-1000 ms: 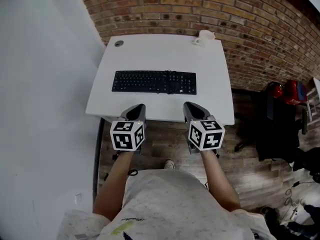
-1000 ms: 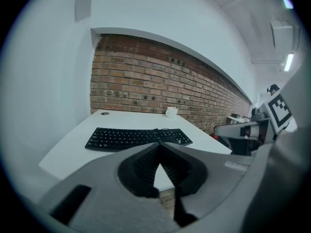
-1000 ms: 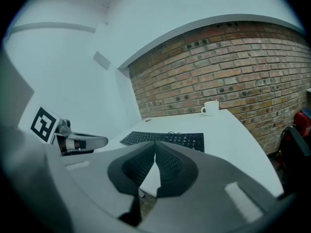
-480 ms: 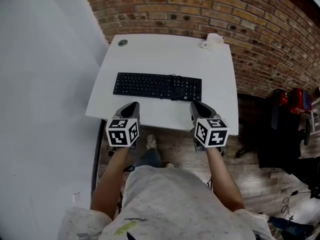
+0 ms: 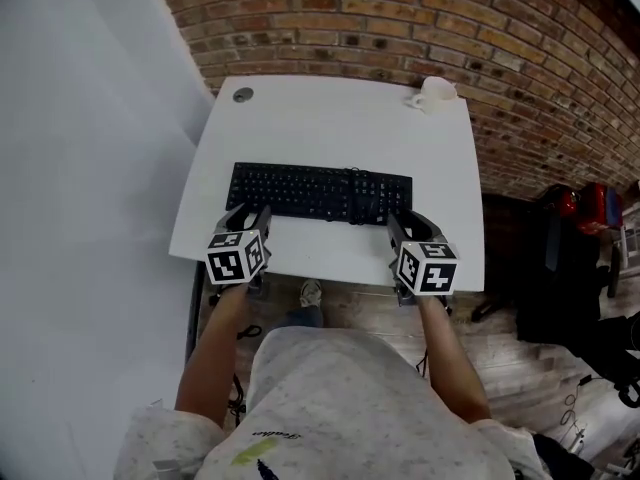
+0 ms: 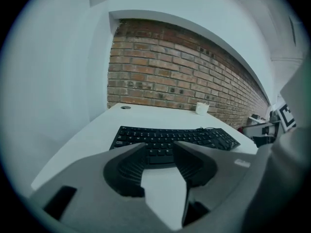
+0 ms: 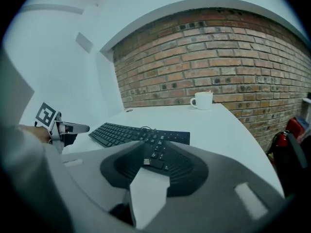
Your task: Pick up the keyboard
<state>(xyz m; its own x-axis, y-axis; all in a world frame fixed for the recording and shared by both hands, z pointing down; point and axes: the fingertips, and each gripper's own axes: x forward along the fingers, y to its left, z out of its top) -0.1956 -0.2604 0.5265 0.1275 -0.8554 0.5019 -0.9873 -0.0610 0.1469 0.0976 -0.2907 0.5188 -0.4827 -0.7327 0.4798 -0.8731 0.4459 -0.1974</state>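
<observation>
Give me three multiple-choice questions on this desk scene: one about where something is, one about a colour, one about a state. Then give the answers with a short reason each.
1. Where on the table does the mug stand, seen from the head view?
A) far right corner
B) near left corner
C) middle

2. What colour is the keyboard?
A) white
B) black
C) red

3. How does the keyboard lie?
A) flat on the table
B) lifted off the table
C) standing on its edge

Answers:
1 A, it sits at the corner next to the brick wall.
2 B, it shows dark against the white top.
3 A, every view shows it resting flat.
</observation>
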